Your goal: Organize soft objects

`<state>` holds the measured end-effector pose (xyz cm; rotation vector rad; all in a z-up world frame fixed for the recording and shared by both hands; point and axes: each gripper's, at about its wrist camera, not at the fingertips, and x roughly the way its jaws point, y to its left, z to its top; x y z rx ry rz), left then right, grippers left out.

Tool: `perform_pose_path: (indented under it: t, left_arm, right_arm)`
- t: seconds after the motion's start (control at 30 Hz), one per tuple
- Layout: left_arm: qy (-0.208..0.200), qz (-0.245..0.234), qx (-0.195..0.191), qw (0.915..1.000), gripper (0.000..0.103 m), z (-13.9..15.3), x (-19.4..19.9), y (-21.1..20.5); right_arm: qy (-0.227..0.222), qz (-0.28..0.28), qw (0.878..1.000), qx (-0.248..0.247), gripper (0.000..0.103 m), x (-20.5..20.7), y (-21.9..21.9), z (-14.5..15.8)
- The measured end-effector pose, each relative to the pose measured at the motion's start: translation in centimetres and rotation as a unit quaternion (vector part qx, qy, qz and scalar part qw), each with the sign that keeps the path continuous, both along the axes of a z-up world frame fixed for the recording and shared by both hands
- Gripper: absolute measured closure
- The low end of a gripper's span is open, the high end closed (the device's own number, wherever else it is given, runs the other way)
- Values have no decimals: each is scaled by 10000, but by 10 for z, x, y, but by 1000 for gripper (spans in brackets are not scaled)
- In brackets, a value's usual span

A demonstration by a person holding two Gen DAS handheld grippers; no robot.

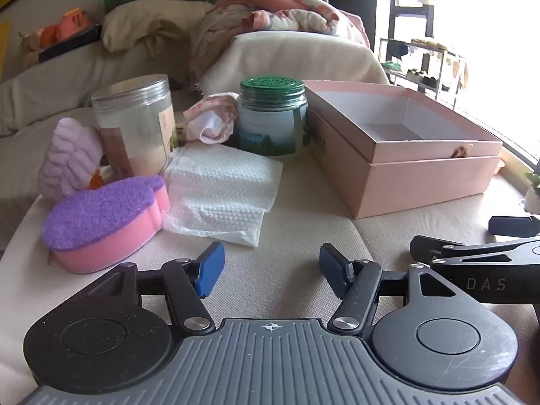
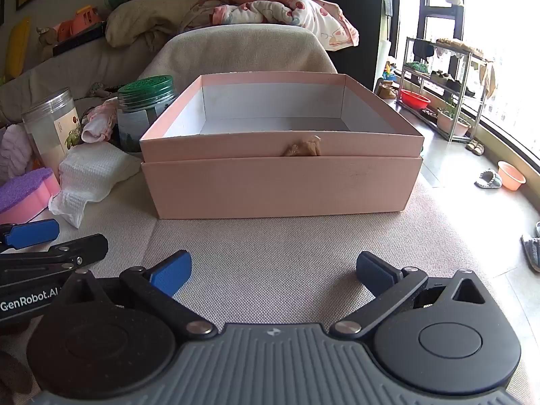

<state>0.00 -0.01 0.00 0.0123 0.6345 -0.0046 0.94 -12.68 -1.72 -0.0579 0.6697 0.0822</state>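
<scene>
A pink sponge with a purple top (image 1: 101, 222) lies at the left, beside a folded white cloth (image 1: 219, 189). Behind them sit a lilac knitted piece (image 1: 67, 155) and a balled pink-white cloth (image 1: 212, 118). An open pink box (image 1: 422, 175) stands to the right, bare inside (image 2: 273, 125). My left gripper (image 1: 270, 268) is open over the beige surface, short of the white cloth, nothing between its blue pads. My right gripper (image 2: 273, 273) is open too, facing the box front (image 2: 280, 185). The sponge (image 2: 27, 192) and white cloth (image 2: 91, 172) show at the left of the right wrist view.
A clear plastic jar (image 1: 138, 125) and a green-lidded jar (image 1: 273, 114) stand behind the cloths. A sofa with piled blankets (image 1: 270, 13) fills the back. A shoe rack (image 2: 445, 77), basins and slippers are on the floor at right.
</scene>
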Motion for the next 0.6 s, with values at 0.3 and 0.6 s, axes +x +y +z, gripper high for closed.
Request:
perform_pose_path:
  t: [0.3, 0.6]
  left_arm:
    - [29, -9, -61, 10000, 35, 0, 0, 2]
    - [8, -14, -67, 10000, 35, 0, 0, 3]
  right_arm:
    - [-1, -2, 10000, -17, 0, 0, 0, 0]
    - [-2, -4, 10000, -18, 0, 0, 0, 0]
